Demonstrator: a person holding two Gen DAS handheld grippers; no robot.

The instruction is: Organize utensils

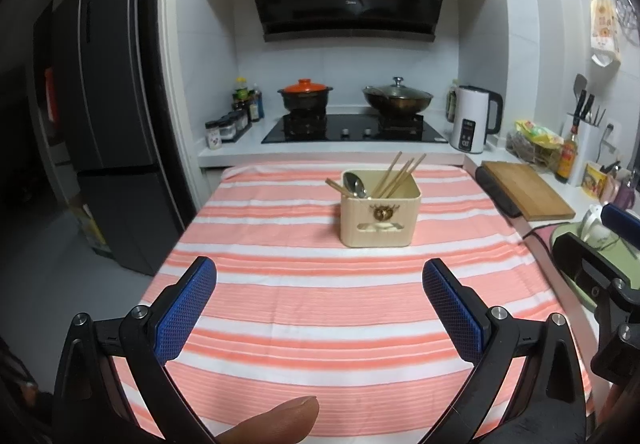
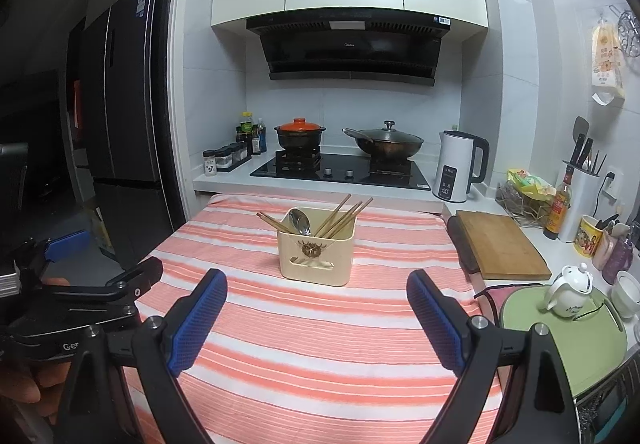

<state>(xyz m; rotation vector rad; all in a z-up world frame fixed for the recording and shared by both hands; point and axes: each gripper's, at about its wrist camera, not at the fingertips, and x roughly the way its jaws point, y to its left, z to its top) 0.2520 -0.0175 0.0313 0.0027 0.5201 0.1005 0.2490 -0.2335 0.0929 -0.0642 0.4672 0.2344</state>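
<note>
A cream utensil holder [image 1: 380, 218] [image 2: 317, 258] stands upright near the far middle of the striped table. Inside it lean several wooden chopsticks [image 1: 400, 174] [image 2: 342, 215] and a metal spoon [image 1: 355, 184] [image 2: 300, 222], bowl up. My left gripper [image 1: 319, 272] hovers above the near part of the cloth, open and holding nothing, well short of the holder. My right gripper [image 2: 317, 282] is open too and holds nothing, just in front of the holder. The left gripper [image 2: 72, 240] also shows at the left edge of the right wrist view. No loose utensils are visible on the cloth.
The pink-and-white striped cloth [image 1: 304, 304] [image 2: 320, 348] covers the table. Behind it are a hob with a clay pot [image 1: 306, 94] and a wok [image 1: 398, 98], and a white kettle [image 1: 472, 120]. To the right lie a wooden cutting board [image 2: 502, 250], a teapot [image 2: 568, 290] on a green tray, bottles and cups. A fridge [image 1: 108, 124] stands left.
</note>
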